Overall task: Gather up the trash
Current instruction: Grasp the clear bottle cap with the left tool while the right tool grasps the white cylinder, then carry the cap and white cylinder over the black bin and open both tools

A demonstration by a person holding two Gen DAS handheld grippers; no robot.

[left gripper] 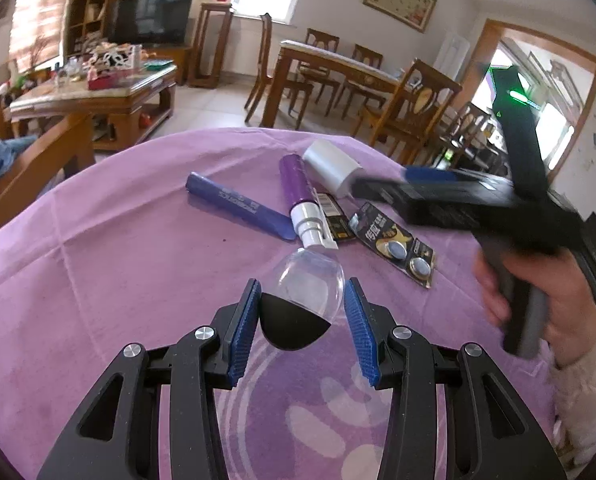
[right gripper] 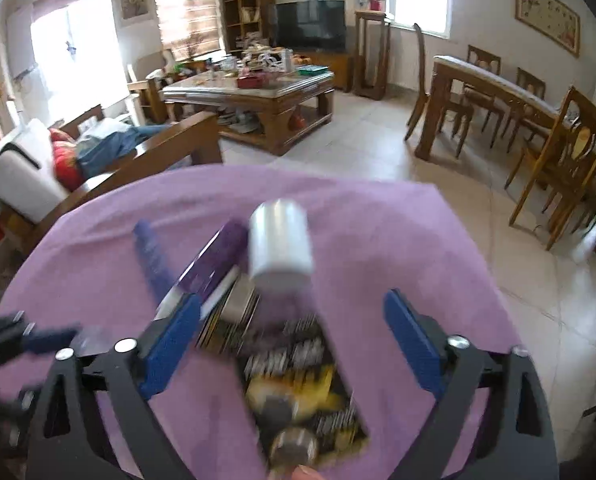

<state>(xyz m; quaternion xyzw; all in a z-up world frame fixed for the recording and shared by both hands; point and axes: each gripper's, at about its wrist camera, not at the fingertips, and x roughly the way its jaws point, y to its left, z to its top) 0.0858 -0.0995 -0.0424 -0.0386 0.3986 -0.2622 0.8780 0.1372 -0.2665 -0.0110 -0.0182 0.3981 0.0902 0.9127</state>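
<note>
Nothing looks collected yet: my left gripper [left gripper: 302,312] is spread around the clear plastic cap with a black base [left gripper: 304,304]. My right gripper [right gripper: 292,342] hangs open above the black-and-yellow coin-battery card [right gripper: 302,384], beside that cap. The purple spray bottle [left gripper: 298,192], blue flattened tube [left gripper: 234,204] and white cylindrical lid [left gripper: 330,164] lie beyond the cap.

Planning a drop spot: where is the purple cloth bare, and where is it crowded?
Bare: the wide left stretch of the cloth, from the blue wrapper to the table edge, and the near strip beneath the left tongs. Crowded: the far middle, where wrapper, purple bottle, white cap and battery card cluster, right tongs above.
</note>
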